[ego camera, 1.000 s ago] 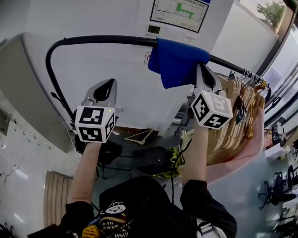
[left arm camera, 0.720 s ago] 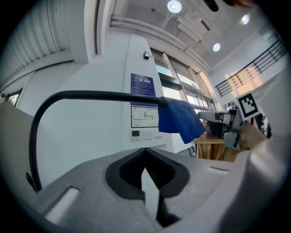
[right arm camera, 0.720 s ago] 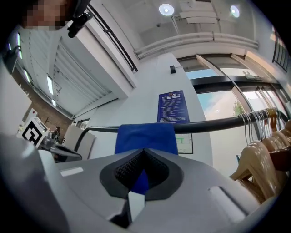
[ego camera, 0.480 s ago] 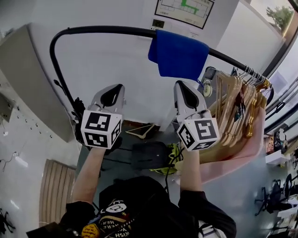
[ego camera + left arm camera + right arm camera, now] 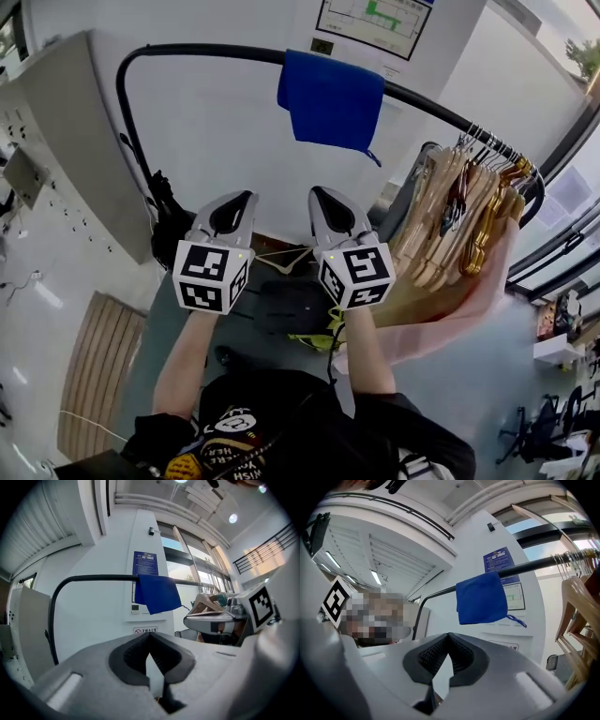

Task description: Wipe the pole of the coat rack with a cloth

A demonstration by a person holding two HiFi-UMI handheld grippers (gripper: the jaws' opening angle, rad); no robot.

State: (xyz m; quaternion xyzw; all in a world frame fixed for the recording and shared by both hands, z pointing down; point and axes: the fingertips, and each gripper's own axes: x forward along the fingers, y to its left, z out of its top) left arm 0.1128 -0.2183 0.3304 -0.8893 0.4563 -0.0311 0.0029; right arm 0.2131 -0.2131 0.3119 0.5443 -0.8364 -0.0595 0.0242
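Note:
A blue cloth [image 5: 328, 98] hangs draped over the black pole [image 5: 187, 49] of the coat rack, near the middle of its top bar. Both grippers are held side by side well below it, apart from cloth and pole. My left gripper [image 5: 234, 202] is shut with nothing in it, and so is my right gripper [image 5: 328, 197]. The left gripper view has the cloth [image 5: 157, 592] on the pole [image 5: 93, 578] ahead and above the closed jaws. From the right gripper view the cloth [image 5: 482, 597] also hangs on the pole [image 5: 534, 564].
Several wooden hangers [image 5: 459, 216] crowd the right end of the bar, with a pink garment [image 5: 450, 314] under them. A white wall unit [image 5: 244, 141] stands behind the rack. A black bag [image 5: 291, 305] lies on the floor below.
My right gripper has come down and left from just under the cloth at the pole to beside the left gripper. The cloth stays draped on the bar.

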